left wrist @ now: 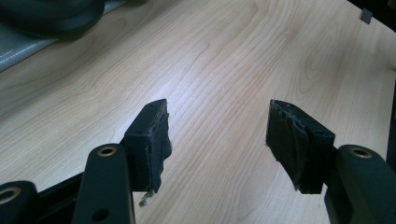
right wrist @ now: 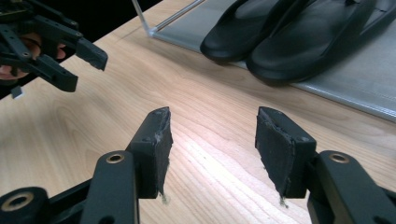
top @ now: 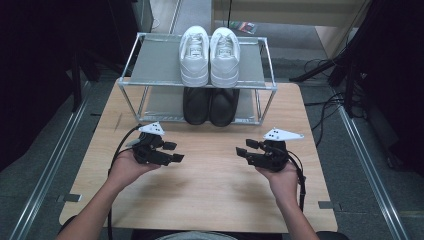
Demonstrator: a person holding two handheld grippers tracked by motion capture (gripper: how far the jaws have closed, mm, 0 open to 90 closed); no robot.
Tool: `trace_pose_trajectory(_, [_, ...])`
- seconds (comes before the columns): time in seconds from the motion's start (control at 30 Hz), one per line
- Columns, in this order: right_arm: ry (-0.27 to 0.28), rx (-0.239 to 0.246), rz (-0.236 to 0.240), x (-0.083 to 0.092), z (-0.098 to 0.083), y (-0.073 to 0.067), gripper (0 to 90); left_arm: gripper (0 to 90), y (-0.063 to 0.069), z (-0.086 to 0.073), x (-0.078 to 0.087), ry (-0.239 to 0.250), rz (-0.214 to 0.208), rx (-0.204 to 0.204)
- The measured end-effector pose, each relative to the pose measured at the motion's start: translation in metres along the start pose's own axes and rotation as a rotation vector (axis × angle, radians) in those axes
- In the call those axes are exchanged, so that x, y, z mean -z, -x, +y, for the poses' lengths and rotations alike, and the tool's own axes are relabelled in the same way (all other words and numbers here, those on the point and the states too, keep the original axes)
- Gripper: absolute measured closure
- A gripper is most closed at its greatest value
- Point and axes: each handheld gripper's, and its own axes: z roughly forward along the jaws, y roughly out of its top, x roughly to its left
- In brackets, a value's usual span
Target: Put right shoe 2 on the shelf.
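Heels of black shoes (top: 210,105) hide under rack shelf (top: 155,65).

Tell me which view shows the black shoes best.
The right gripper view: the black shoes lie large and close on the rack's lower shelf. The high view shows just their toes under the upper shelf. The left gripper view catches one dark, blurred edge.

At the far end of the table (top: 210,170) stands a two-shelf rack (top: 150,62), with sneakers (top: 209,55) on its upper shelf, slippers (top: 210,105) directly beneath, and the left gripper (top: 172,152) and right gripper (top: 246,148) nearer, well apart.
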Motion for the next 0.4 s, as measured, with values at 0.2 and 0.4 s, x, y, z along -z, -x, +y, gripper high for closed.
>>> trace_pose_trajectory(0.2, [-0.015, 0.000, 0.009, -0.005, -0.001, 0.000, 46.4, 39.3, -0.001, 0.000, -0.001, -0.005, 0.003, -0.005])
trace_pose_trajectory(0.4, [-0.034, 0.012, 0.024, -0.011, -0.001, -0.004, 46.1, 38.8, -0.002, -0.001, -0.001, -0.001, 0.003, -0.001])
